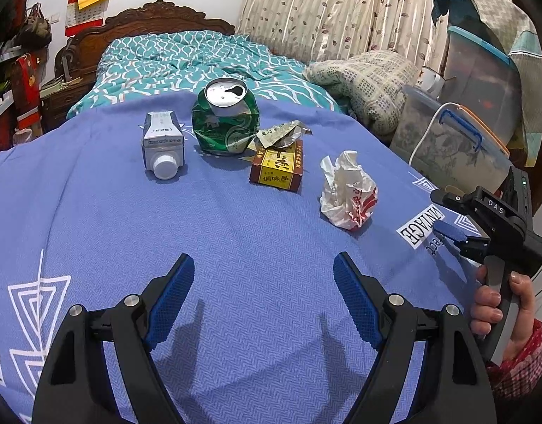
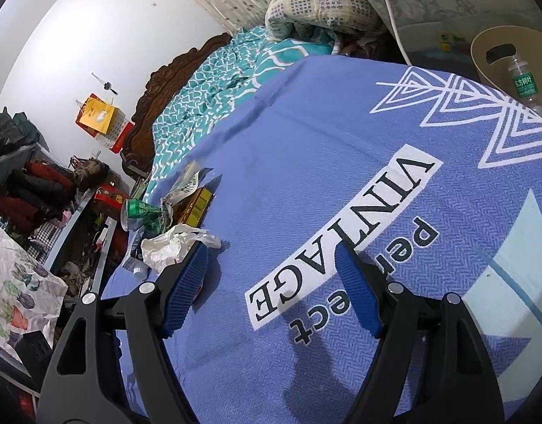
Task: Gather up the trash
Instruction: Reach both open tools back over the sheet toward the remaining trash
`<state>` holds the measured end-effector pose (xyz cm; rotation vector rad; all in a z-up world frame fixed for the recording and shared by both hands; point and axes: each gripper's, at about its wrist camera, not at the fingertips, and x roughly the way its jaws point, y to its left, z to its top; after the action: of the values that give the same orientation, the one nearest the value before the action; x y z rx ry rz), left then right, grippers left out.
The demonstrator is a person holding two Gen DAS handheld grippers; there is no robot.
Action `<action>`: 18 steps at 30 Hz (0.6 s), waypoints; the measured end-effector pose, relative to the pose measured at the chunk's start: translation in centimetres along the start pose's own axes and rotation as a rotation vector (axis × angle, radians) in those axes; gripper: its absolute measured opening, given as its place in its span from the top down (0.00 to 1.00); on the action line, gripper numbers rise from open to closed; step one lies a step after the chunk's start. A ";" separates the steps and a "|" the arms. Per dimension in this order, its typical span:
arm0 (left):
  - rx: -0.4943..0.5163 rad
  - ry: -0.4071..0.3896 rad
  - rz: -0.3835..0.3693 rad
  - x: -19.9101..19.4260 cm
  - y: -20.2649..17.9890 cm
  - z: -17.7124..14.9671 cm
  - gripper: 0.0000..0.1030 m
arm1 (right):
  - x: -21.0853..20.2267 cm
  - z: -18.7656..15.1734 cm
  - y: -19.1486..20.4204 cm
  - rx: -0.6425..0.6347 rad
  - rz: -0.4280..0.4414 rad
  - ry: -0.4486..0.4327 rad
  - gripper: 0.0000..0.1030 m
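Observation:
On the blue cloth (image 1: 235,233), in the left wrist view, lie a white carton (image 1: 163,145) on its side, a crushed green can (image 1: 225,120), a crumpled foil wrapper (image 1: 283,132), a brown and yellow box (image 1: 278,168) and a crumpled white plastic bag (image 1: 348,190). My left gripper (image 1: 263,261) is open and empty, well short of them. A hand (image 1: 496,304) holds my right gripper (image 1: 451,235) at the right edge. In the right wrist view my right gripper (image 2: 271,251) is open over the cloth, its left finger beside the bag (image 2: 175,243); the can (image 2: 140,212) and box (image 2: 196,206) lie beyond.
Clear storage bins (image 1: 447,141) and a folded blanket (image 1: 369,81) stand at the right. A bed with a teal quilt (image 1: 186,60) lies behind. A beige round bin (image 2: 482,56) holding a plastic bottle (image 2: 525,84) sits past the cloth's far right corner. Cluttered shelves (image 2: 41,183) line the left.

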<state>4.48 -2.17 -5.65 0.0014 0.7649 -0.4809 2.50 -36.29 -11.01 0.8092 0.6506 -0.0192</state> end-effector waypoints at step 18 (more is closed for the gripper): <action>0.034 0.065 -0.160 3.0 -4.0 3.8 0.08 | -0.3 0.3 -0.1 0.000 0.061 -0.002 0.28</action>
<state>7.16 -7.69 -4.21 -0.0131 0.8239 -0.6482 2.35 -36.60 -10.76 0.8282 0.6234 0.0353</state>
